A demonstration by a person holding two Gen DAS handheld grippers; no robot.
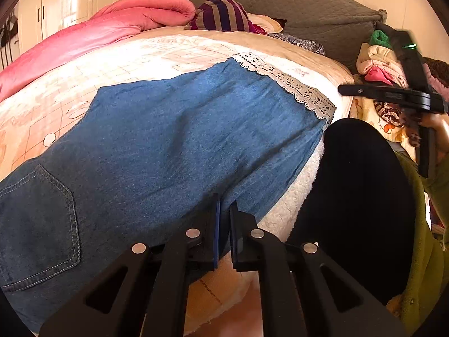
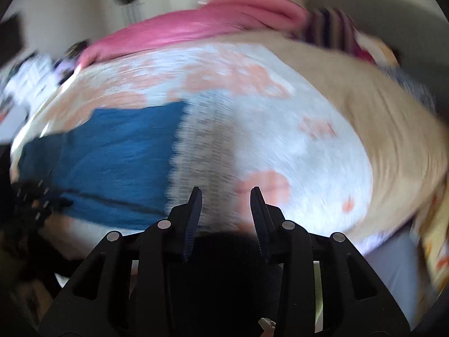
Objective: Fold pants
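Denim pants (image 1: 174,146) lie flat on the bed (image 1: 146,53); left tool (image 1: 224,210) pinches their edge, right tool (image 2: 226,193) hovers apart.

left gripper (image 1: 224,210): fingers nearly together, narrow gap, pinching denim at bed's near edge | right gripper (image 2: 226,196): fingers spread wide, nothing between, raised above bed's near edge, blurred

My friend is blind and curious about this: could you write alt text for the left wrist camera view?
Blue denim pants with a white lace hem lie spread flat on a bed, and the left gripper is nearly closed at their near edge. A pink quilt is bunched at the far side, and the right gripper hovers at right.
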